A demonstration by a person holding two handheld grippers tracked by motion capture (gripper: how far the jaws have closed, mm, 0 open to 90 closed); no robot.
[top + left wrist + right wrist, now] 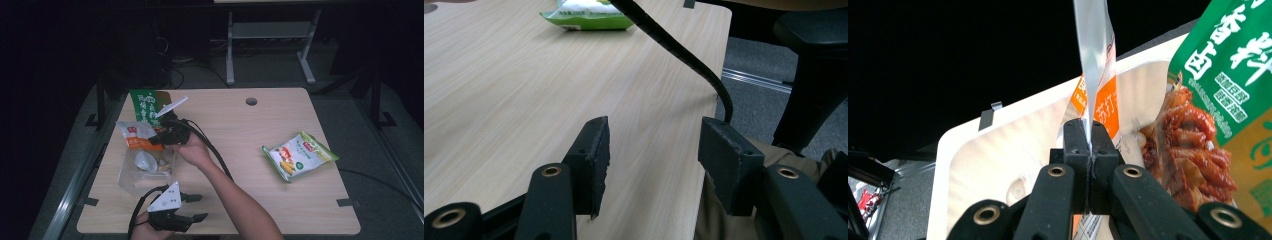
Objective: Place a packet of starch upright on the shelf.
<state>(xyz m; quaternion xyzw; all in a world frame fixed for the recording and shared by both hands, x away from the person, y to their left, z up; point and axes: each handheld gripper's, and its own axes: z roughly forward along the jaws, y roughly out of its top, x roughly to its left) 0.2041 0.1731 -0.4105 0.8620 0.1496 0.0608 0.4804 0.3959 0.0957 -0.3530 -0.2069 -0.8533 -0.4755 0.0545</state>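
wooden table (240, 135): right gripper (1089, 137) pinches orange packet (1100, 90); left gripper (651, 160) rests near edge, jaws spread.

We see light wood table (235, 130), round cable hole (251, 101) near far edge. On it: green-and-white snack bag (299, 155) lying flat at right, well apart from rest; clear plastic container (145, 172) at left; green snack packet (148, 105) at far left corner, just beyond container. We cannot tell whether packet touches container.
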